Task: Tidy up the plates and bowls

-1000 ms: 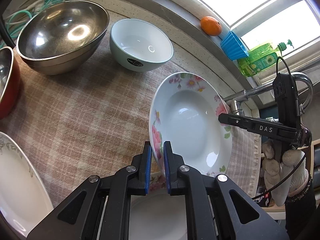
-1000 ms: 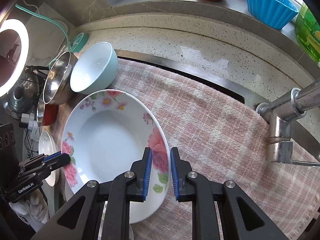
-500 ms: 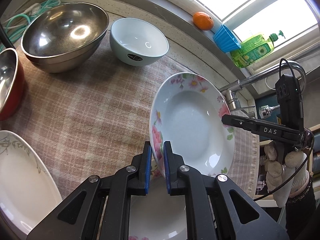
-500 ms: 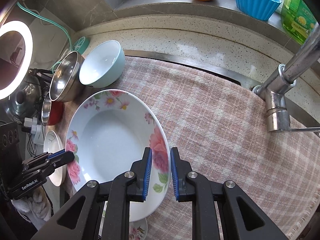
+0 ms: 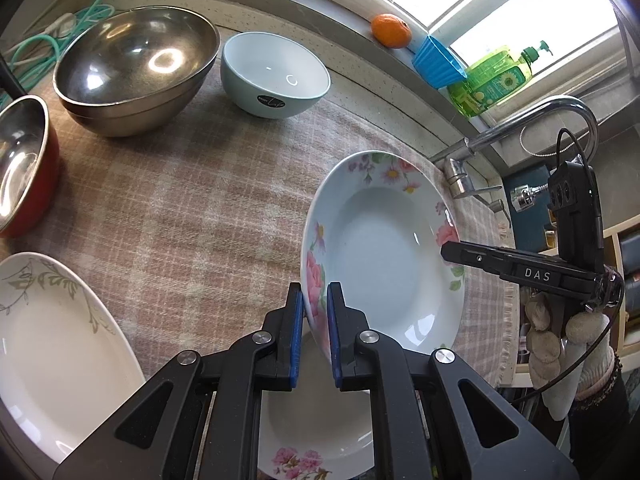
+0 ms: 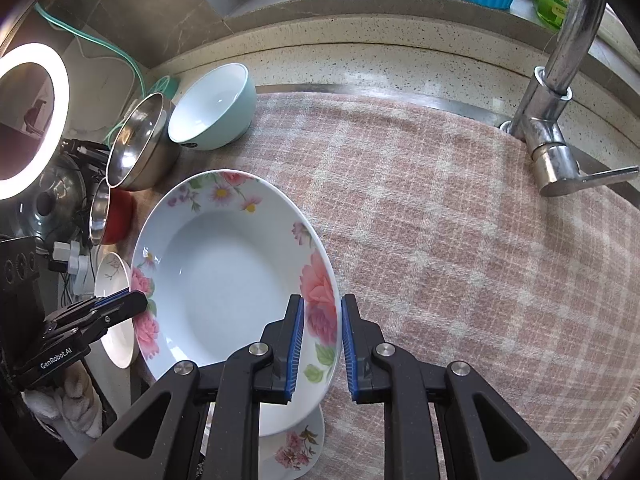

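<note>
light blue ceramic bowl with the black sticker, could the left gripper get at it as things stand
Probably not yet: the left gripper is shut on the floral-rimmed deep plate. The cloth before the light blue ceramic bowl looks clear.

Three floral and white plates (image 5: 384,248) — three metal bowls (image 5: 136,76), one blue bowl (image 5: 276,76), one orange (image 5: 391,30), one soap bottle (image 5: 496,80) — one tap (image 6: 556,92).

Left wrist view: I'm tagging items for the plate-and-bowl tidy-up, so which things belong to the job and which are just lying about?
Job:
floral plate, shut in both grippers
second floral plate beneath it
white leaf-pattern plate
steel bowl
pale blue bowl
red bowl

Lying about:
orange
blue cup
soap bottle
tap
checked cloth
</note>
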Motion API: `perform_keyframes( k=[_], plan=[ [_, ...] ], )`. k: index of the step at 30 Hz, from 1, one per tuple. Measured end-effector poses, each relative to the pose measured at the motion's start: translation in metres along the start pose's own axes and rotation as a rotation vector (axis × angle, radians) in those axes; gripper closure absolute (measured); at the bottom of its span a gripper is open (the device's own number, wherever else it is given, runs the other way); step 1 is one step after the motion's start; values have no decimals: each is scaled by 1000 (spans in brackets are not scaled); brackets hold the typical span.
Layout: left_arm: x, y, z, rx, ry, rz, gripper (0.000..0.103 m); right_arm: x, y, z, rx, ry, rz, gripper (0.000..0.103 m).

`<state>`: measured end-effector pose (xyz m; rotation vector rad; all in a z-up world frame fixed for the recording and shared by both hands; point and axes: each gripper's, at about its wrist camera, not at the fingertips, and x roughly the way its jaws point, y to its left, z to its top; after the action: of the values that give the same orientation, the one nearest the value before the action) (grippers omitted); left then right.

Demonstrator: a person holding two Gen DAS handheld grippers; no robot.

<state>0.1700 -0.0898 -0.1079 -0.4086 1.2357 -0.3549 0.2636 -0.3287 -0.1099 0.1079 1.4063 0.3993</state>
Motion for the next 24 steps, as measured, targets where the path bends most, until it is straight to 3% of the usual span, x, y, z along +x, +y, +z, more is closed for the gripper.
perform_keyframes(
  k=[24],
  plan=[
    [-7,7,-34,63,62,-16,93,-11,17,-64,69,-28,-6,86]
  ],
)
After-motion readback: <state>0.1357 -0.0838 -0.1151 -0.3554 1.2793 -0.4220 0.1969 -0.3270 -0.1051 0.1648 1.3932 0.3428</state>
